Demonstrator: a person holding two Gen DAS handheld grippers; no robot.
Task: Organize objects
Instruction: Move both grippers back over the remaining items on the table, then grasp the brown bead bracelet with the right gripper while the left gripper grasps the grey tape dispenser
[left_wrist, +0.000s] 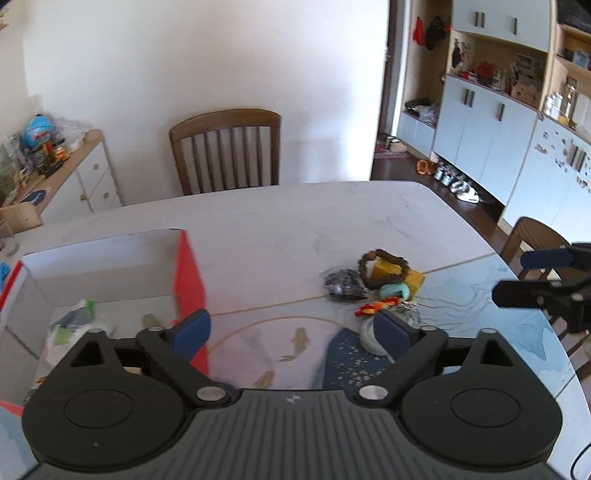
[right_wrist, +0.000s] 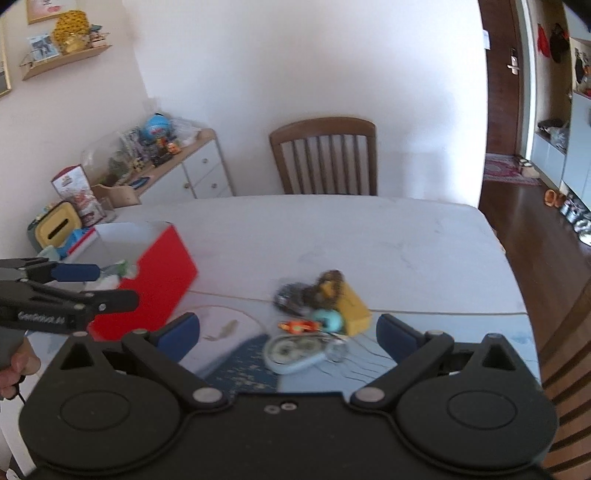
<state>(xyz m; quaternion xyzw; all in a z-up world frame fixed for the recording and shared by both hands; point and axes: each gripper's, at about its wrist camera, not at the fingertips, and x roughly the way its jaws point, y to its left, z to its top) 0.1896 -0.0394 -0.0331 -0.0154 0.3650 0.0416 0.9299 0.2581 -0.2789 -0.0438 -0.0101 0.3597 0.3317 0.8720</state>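
**Tabletop layout**

A box (right_wrist: 147, 280) stands on the tabletop (right_wrist: 332, 229) at the left, with small items inside. A heap (right_wrist: 317, 310) of small things lies well apart to its right, near the front edge. A chair (right_wrist: 325, 155) stands behind the tabletop; a cabinet (right_wrist: 192, 170) stands behind the box.

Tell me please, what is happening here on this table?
A person is tidying small things into a red and white box on the table. Both tools are open and hold nothing: the left tool is beside the box, and the right tool faces a pile that waits to be sorted. In the pile are a yellow block, a bead bracelet, a turquoise piece and a pale oval case. A few items already lie in the box.
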